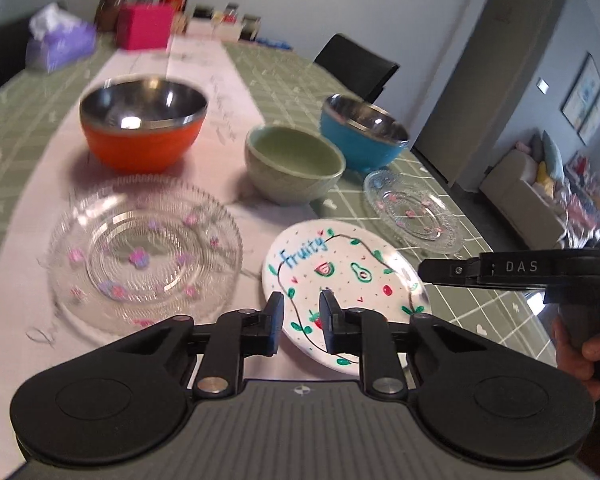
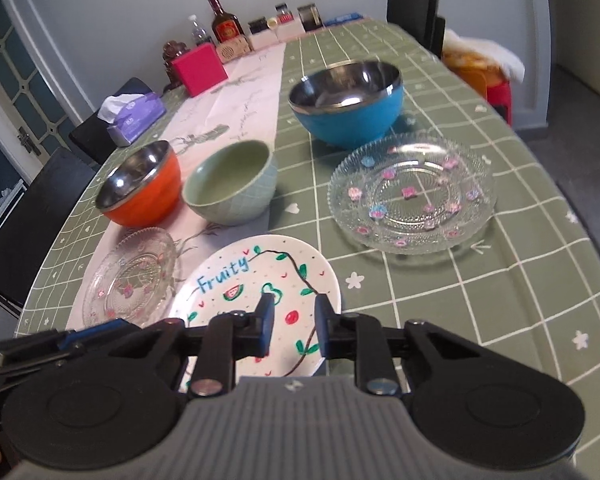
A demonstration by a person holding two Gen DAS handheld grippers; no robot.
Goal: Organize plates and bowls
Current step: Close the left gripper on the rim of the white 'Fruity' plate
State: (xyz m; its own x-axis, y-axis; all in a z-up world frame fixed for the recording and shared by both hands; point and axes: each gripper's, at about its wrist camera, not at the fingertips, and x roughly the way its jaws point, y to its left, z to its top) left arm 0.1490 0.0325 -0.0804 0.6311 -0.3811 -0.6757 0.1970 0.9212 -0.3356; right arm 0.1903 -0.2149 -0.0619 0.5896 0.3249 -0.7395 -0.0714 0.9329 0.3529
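Left wrist cam: the left gripper [image 1: 301,316] hangs over the near rim of the white "Fruity" plate [image 1: 342,280], jaws apart w/ a modest gap, nothing between them. Left of it sits the glass plate [image 1: 144,252] w/ pink and purple flowers, on the pale runner. Behind are 3 bowls: orange bowl [image 1: 140,128], green ceramic bowl [image 1: 294,164], blue bowl [image 1: 362,136]. A 2nd glass plate [image 1: 414,210] lies just in front of the blue one. The right gripper [image 1: 512,272] pokes in from the right edge, can't tell its jaws from here. View's kinda blurry.

Right wrist cam: the right gripper [image 2: 290,320] is also over the Fruity plate [image 2: 256,296], jaws apart and empty. Same layout mirrored: glass plate [image 2: 130,276] at left by the orange bowl [image 2: 140,184], green ceramic bowl [image 2: 230,182] mid, blue bowl [image 2: 346,100] behind the 2nd glass plate [image 2: 412,196] on the green tablecloth [image 2: 520,280].

Imo nothing's stacked yet, so it's early days. If the Fruity plate goes 1st, I'd pinch the near rim w/ 1 finger under and 1 over, squarely, bc it's flat, glazed and prob slippery. Glass plates have ribbed edges, better grip but fragile, so set them down softly. The orange and blue bowls are steel-lined and should nest.
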